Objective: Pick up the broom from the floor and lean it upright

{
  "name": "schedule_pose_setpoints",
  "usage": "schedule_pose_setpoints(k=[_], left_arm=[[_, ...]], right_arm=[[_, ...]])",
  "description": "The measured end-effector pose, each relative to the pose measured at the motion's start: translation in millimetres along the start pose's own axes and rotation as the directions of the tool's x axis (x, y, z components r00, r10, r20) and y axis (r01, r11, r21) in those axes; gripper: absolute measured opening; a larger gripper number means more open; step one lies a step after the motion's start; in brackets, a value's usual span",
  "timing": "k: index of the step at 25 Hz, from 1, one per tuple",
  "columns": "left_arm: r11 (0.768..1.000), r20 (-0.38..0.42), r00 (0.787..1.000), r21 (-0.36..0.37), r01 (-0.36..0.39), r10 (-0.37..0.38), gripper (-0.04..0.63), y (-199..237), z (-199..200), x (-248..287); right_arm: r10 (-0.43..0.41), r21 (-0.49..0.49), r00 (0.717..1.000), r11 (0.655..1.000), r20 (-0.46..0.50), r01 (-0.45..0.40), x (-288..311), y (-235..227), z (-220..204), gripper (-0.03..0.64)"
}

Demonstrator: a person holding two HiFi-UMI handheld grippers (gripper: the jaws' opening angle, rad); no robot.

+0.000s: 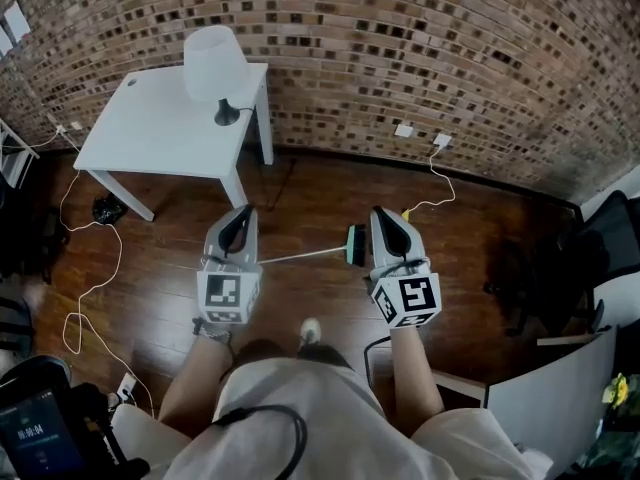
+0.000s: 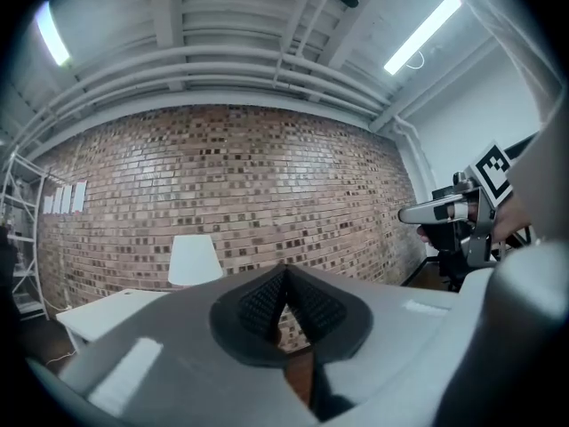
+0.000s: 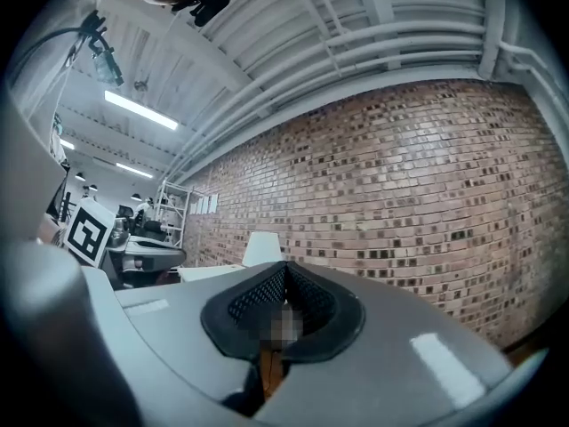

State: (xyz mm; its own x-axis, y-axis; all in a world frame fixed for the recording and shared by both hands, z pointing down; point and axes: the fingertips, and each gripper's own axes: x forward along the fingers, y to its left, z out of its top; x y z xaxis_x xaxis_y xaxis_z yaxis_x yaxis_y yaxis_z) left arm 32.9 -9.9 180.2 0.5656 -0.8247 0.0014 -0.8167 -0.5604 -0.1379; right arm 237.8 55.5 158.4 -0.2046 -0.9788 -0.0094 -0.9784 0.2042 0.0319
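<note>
- Broom [image 1: 310, 255] lies flat on the wooden floor [image 1: 300, 193], seen between both claws, its green head nearest the right gripper [image 1: 385, 214].
- Phone [image 1: 40, 430] screen print: too small to read.
- Left gripper [image 1: 244, 212]: jaws pressed together, holding nothing.
- Right gripper: likewise.

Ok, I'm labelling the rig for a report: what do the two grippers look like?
The left gripper and right gripper are smooth grey shells tapering forward, with black ribbed pads inside the jaws. Each carries a white cube with black square markers.

No legible text, phone screen [image 1: 40, 433] characters too small (blurred)
</note>
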Motion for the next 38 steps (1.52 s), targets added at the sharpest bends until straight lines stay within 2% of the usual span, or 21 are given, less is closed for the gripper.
schedule_pose_setpoints(k=[10,24,32,38], left_arm=[[1.0,-0.005,1.0,0.016,0.005,-0.005,0.002,7,4,58],[0.999,-0.044,0.998,0.016,0.048,-0.047,0.002,52,-23,87],[0.998,-0.061,0.996,0.012,0.06,-0.059,0.002,62,-43,99],[0.999,-0.123,0.992,-0.026,0.035,-0.038,0.002,77,-92,105]], right_arm=[[0.011,0.013,1.0,1.0,0.0,-0.011,46,-41,2,0.012],[-0.024,0.011,0.999,1.0,-0.032,0.025,92,-30,-20,0.013],[0.047,-0.029,0.994,0.998,-0.097,-0.05,124,-22,-45,0.014],[0.092,-0.017,0.984,0.995,-0.155,-0.096,156,-9,-86,0.014]])
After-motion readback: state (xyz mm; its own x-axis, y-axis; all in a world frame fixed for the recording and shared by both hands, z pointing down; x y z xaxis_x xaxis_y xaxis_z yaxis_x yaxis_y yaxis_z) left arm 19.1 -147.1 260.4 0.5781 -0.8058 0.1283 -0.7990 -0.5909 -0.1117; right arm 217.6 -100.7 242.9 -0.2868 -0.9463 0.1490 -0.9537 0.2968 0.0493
